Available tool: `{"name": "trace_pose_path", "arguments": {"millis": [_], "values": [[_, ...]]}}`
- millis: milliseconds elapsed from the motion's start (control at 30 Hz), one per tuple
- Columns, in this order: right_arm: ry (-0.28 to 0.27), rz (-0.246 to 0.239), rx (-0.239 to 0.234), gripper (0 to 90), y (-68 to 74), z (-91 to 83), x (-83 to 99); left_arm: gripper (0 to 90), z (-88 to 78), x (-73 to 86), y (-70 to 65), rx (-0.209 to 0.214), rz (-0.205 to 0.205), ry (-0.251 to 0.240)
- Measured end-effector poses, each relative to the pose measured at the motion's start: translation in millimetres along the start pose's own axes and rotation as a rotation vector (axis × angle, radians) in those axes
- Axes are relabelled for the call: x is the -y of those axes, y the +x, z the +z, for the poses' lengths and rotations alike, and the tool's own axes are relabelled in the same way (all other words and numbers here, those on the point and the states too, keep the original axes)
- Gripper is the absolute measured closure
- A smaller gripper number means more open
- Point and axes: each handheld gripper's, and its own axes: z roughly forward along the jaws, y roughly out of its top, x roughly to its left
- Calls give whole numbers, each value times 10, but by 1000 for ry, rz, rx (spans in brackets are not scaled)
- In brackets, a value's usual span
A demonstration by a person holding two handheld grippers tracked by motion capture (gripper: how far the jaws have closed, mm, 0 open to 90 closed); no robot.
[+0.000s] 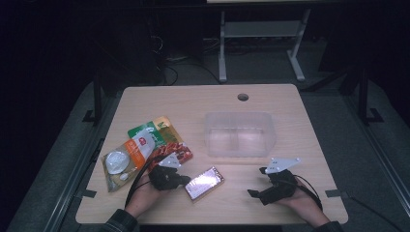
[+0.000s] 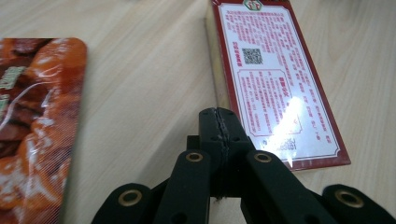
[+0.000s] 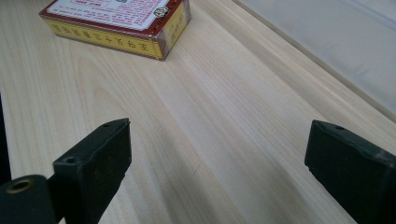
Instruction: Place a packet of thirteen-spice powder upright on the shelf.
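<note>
Right now we have our left tongs (image 1: 186,181) pressed together with nothing between them, their tip just beside the near short end of the flat box (image 1: 205,183) — low centre of the high view, on the tabletop (image 1: 270,203). In the left gripper view the box (image 2: 275,79) lies up and to the right of the closed tip, its long axis running away toward the top of the frame. From above, that axis slants from lower left to upper right. Our right tongs (image 1: 255,193) stand wide apart over bare wood, well apart from the box, so the left hand is plainly nearer. We judge the coming move turns on that small sideways offset.

Counted: one box, one clear bin (image 1: 239,134) upper right of it, three snack packets (image 1: 145,147) at left — overlapping.
</note>
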Motion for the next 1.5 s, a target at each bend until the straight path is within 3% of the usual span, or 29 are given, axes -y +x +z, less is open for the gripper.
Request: {"name": "trace_pose_path", "arguments": {"millis": [67,167,367,500,667,800,867,1100,1267,1500], "values": [[-1,0,-1,68,-1,0,0,856,-81,-4,9,-16,-37,-37],[3,0,1,68,-3,0,1,778,-142,-6,-13,-11,-51,-56],[6,0,0,69,-3,1,-2,487,-267,-8,-272,-23,-68,-94],[7,-4,1,69,-1,1,1,355,-211,27,-448,-56,-18,-42],[8,-11,-1,69,2,8,-3,259,-111,52,-536,-77,-2,-25],[10,-19,-3,70,1,23,-6,243,-44,62,-501,-100,11,-8],[13,-16,-2,70,2,24,-7,239,2,73,-491,-93,0,-1],[12,-16,1,70,3,24,-7,253,95,69,-503,-93,27,31],[16,-10,0,70,6,24,-10,262,133,78,-483,-91,14,37],[18,-11,2,71,7,26,-11,281,166,58,-519,-109,46,43]]}}
